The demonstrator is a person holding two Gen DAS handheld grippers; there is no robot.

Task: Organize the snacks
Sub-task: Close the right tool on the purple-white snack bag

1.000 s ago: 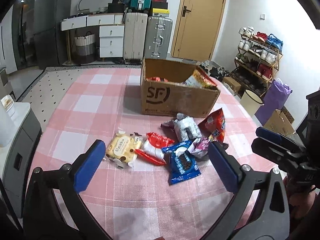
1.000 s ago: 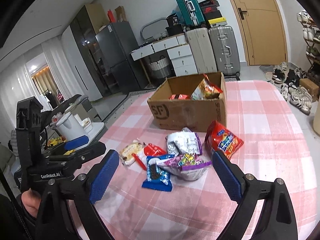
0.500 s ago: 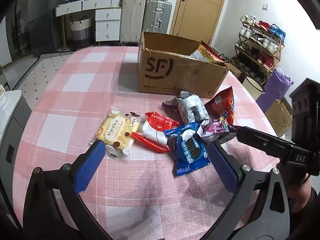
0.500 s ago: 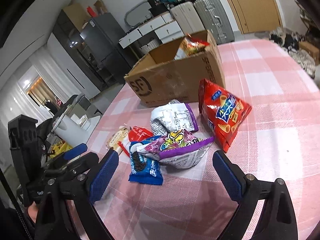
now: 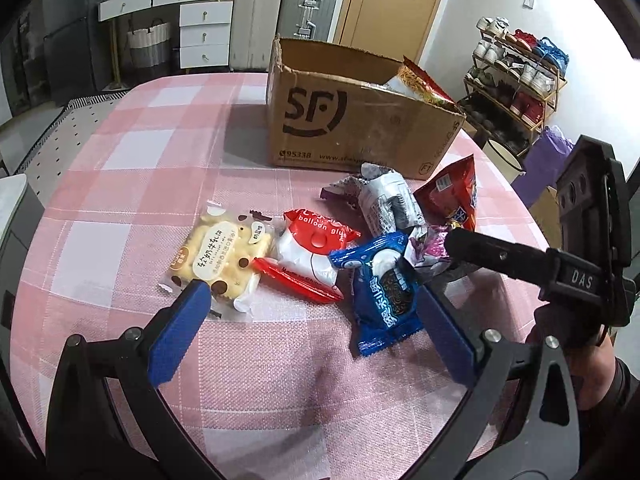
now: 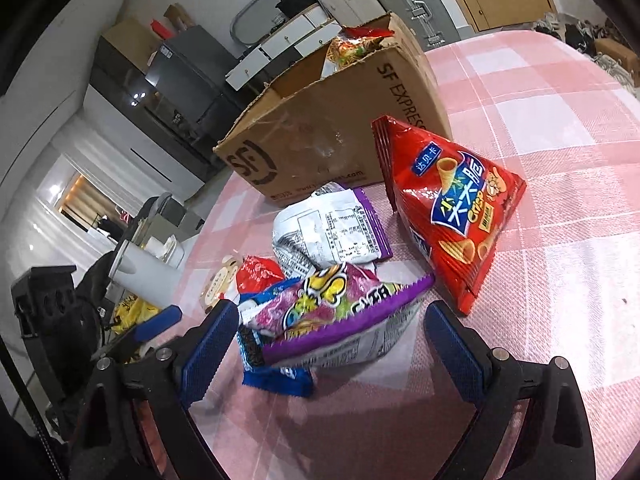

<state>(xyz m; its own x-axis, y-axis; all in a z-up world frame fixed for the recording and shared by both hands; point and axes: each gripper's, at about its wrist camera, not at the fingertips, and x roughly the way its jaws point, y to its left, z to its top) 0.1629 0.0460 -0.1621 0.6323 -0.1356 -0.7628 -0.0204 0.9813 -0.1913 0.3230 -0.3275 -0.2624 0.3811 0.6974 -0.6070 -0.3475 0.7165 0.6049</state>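
tabletop (image 5: 140, 168): pink and white check
box (image 5: 360, 128): brown cardboard, black logo
cone snack bag (image 6: 452, 204): red, blue label
biscuit pack (image 5: 220, 256): pale yellow — brown dots
cookie pack (image 5: 386, 292): blue — white lettering
crisp bag (image 6: 340, 312): purple, yellow print
pads (image 5: 178, 332): blue

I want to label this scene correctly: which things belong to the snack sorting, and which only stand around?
Job: cardboard box, red crisp bag, purple bag, blue cookie pack, yellow biscuit pack.
Around: suitcases, shoe rack, drawers.
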